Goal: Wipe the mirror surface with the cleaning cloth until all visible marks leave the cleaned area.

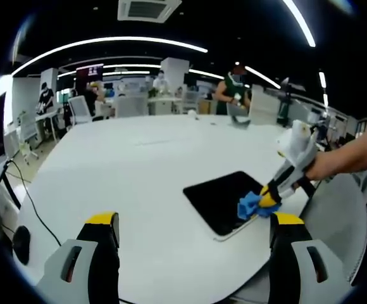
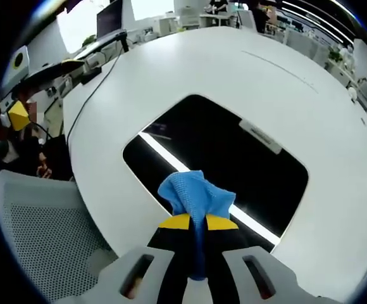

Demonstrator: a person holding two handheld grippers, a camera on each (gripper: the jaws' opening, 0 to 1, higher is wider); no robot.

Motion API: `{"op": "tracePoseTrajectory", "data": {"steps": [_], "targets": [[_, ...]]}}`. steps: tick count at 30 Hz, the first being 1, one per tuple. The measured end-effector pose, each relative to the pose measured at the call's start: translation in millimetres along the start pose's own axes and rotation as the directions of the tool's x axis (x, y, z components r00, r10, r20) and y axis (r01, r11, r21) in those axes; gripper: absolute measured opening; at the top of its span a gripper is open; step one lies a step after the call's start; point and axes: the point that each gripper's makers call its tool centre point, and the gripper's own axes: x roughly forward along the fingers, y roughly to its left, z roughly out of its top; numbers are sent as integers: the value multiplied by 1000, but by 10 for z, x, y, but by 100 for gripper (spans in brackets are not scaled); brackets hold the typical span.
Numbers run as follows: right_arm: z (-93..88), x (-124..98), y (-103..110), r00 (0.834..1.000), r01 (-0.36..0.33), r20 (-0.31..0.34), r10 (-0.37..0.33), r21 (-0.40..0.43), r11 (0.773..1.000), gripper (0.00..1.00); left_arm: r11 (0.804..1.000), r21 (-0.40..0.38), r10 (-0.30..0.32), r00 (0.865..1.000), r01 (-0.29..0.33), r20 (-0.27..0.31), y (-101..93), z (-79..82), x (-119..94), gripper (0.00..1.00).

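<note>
1. White tabletop (image 2: 247, 76) holds the dark mirror (image 2: 234, 158), just ahead of my right gripper (image 2: 198, 221).
2. It is clamped on the blue cloth (image 2: 196, 193).
3. My left gripper (image 1: 196, 231) hangs apart.
4. I see no marks; wiping may be nearly done.

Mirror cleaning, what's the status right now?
Left gripper open, idle. Right gripper shut on blue cloth, at mirror edge. Nothing blocking.

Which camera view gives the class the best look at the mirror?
The right gripper view: the mirror fills the middle, seen from above, with ceiling lights reflected in it. The left gripper view shows the mirror small and slanted on the white table, its near corner covered by the blue cloth.
</note>
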Motion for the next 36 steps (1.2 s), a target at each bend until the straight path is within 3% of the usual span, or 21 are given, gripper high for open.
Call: {"op": "tracePoseTrajectory", "data": {"steps": [10,36], "targets": [[1,1,-1,1000,-8,1,8,-2,1000,1,999,-35,8,1000,-8,-4,20,6,-2,100],[-2,-12,-6,999,-46,-2,46,-10,999,1,999,-25,22,1000,-23,-13,7,-48,-48,99]]}}
